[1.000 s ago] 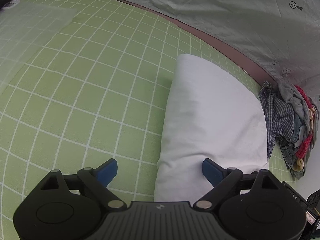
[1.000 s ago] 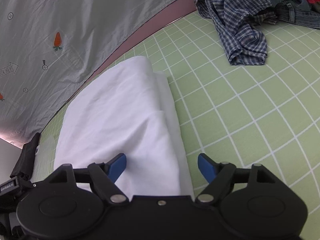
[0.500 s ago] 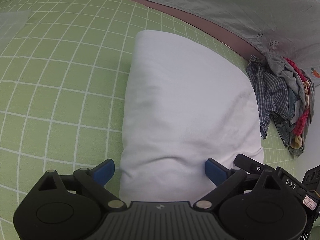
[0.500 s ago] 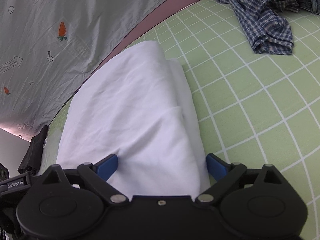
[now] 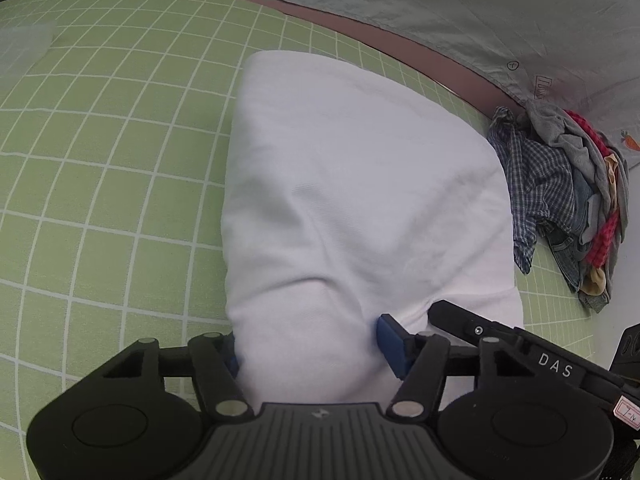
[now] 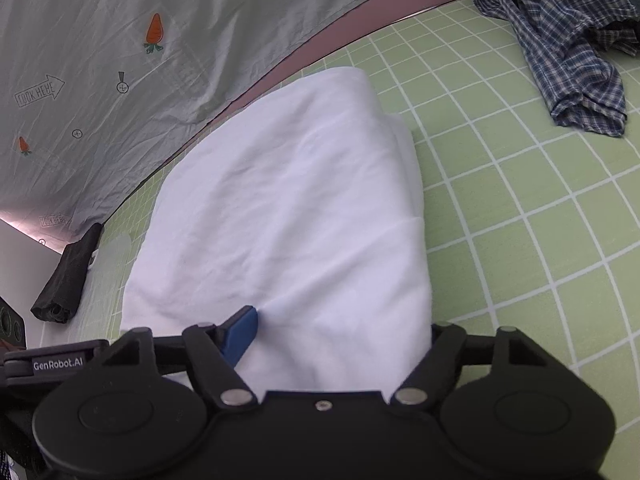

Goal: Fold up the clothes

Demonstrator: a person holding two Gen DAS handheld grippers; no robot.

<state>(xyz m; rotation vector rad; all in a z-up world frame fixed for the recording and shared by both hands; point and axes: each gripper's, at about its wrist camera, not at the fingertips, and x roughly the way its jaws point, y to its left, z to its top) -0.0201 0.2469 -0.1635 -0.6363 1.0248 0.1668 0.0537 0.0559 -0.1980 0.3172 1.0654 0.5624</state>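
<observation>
A folded white garment (image 5: 352, 184) lies on the green gridded mat (image 5: 100, 168); it also shows in the right wrist view (image 6: 288, 208). My left gripper (image 5: 308, 350) straddles its near left corner, jaws closing on a bunched fold; the left finger is hidden under cloth. My right gripper (image 6: 340, 334) straddles the near right corner the same way, with its right finger hidden by cloth. The right gripper's body (image 5: 520, 344) shows beside the left one.
A pile of clothes with a plaid shirt (image 5: 536, 176) lies at the mat's right (image 6: 568, 40). A grey printed sheet (image 6: 120, 60) hangs behind. A dark rolled item (image 6: 68, 276) lies at the mat's left end.
Both grippers moved forward onto the garment's near edge and narrowed their jaws around the cloth, which now bunches up between the fingers.
</observation>
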